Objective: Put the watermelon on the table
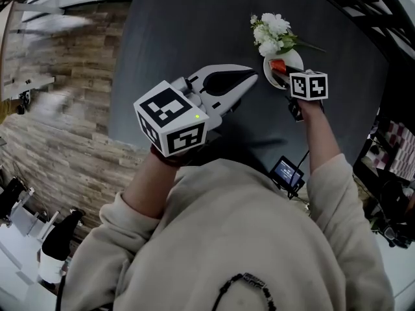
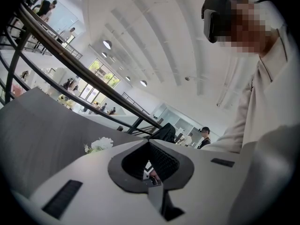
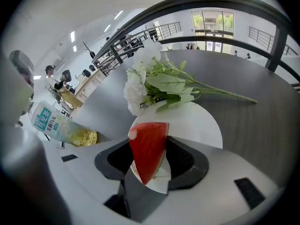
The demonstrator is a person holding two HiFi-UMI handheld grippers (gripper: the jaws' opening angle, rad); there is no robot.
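Clamped on the watermelon (image 3: 148, 153), the right gripper (image 3: 150, 142) has its jaws fairly wide apart, one pad against each side of the red wedge. It holds the slice upright, just over a white plate (image 3: 199, 121) at the far right of the dark grey table (image 3: 265, 130). White flowers (image 3: 149, 81) lie on the plate's far edge, and a bottle (image 3: 58, 125) lies to the left. The left gripper (image 2: 149, 143) hangs at the near left with its jaws together at the tips and nothing between them.
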